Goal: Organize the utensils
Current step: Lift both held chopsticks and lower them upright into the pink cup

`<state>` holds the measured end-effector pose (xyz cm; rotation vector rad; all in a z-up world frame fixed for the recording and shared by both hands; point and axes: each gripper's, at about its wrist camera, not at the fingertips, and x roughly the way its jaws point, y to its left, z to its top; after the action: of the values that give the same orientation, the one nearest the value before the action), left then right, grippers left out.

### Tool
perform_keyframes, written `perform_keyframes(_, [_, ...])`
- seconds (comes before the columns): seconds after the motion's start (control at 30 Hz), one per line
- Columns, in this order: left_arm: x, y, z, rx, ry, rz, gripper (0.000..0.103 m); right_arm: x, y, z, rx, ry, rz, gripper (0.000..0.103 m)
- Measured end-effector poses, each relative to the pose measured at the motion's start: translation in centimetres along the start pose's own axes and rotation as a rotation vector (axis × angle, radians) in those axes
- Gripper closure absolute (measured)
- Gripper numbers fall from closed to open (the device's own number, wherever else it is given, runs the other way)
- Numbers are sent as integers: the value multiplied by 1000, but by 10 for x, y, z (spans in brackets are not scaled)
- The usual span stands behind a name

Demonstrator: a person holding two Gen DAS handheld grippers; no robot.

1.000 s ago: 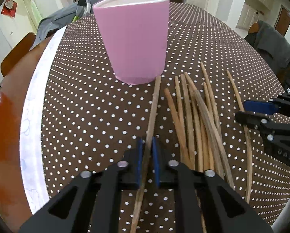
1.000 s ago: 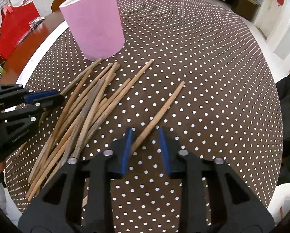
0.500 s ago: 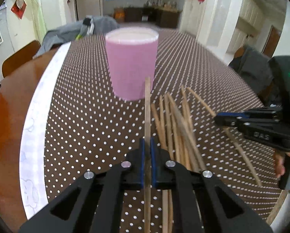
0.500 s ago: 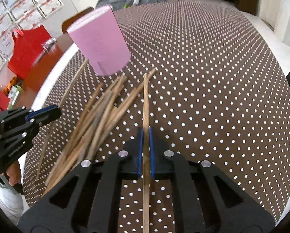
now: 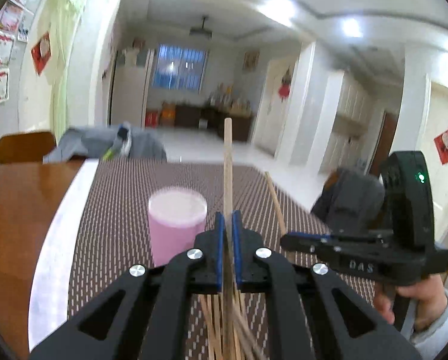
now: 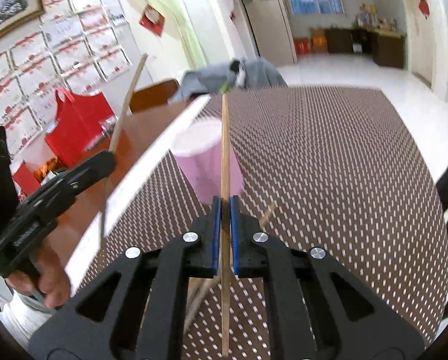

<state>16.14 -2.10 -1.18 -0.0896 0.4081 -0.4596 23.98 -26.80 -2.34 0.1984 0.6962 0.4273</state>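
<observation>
Chopsticks: one is pinched in each pair of tongs, both raised clear of the tabletop (image 6: 329, 156). In the left wrist view, the left tongs (image 5: 227, 250) have their blue pads pressed together on a pale wooden chopstick (image 5: 228, 168), which runs straight toward 12 o'clock, its tip well above the far table edge. In the right wrist view, the right tongs (image 6: 224, 234) are likewise closed on a second chopstick (image 6: 224, 150), also pointing to 12 o'clock, its lower end hanging out below the pads toward 6 o'clock.

Pink cup (image 5: 177, 225) stands upright on the brown dotted cloth (image 5: 113, 210), at about 10 o'clock from the left tongs and just beyond them. From the right wrist the same cup lies directly behind the held stick at 12 o'clock; whether stick and cup touch cannot be told.

Loose chopsticks (image 5: 221, 324) lie bunched on the cloth beneath the left tongs, at 6 o'clock, partly hidden by the black arms. Image blurred; count not readable.

Each tool is seen from the other's camera: the right one at 3 o'clock in the left view, gripped by a hand (image 5: 416, 303) in a grey sleeve; the left one at 8 o'clock in the right view, its stick angled up toward 12. Red bag (image 6: 77, 126) sits on bare wood at 10 o'clock.
</observation>
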Motion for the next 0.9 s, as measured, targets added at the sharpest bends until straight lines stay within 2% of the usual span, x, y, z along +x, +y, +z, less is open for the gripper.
perform_keyframes(0.2, [8,6,29,-14,-135,45,97,-6,43,28,-30,-101,18,96])
perform_keyframes(0.37, [17,19,47,-54,-228,43,97,-4,53,50,-42,-168,21,96])
perform_keyframes(0.57, [29,25,59,-48,-363,92,97,-1,78,72,-77,-258,3,96])
perform_keyframes(0.8, [43,35,74,-72,-474,120,96,8,88,97,-93,-333,8,96])
perform_keyframes(0.9, [51,43,77,-89,-495,131,96,13,89,105,-89,-362,4,96])
